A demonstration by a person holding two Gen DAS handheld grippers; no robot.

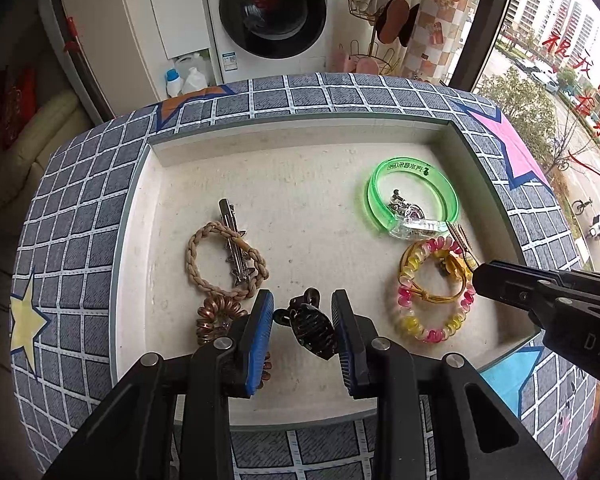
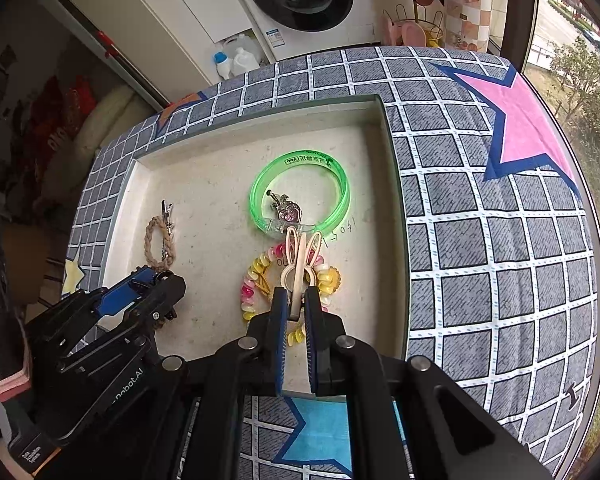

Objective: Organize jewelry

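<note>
Right wrist: right hand-held gripper [image 2: 296,304] pinches rabbit clip [image 2: 300,264] mid-tray [image 2: 392,216].

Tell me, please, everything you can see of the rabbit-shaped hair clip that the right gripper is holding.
The rabbit hair clip looks like pale cream plastic: two long looped ears above a round head. It is pinched at its lower end between the closed fingers of the right gripper, ears pointing away from the camera. It hangs over the pink-and-yellow spiral hair tie, its ear tips near the green bangle. Whether it touches either is unclear.
</note>
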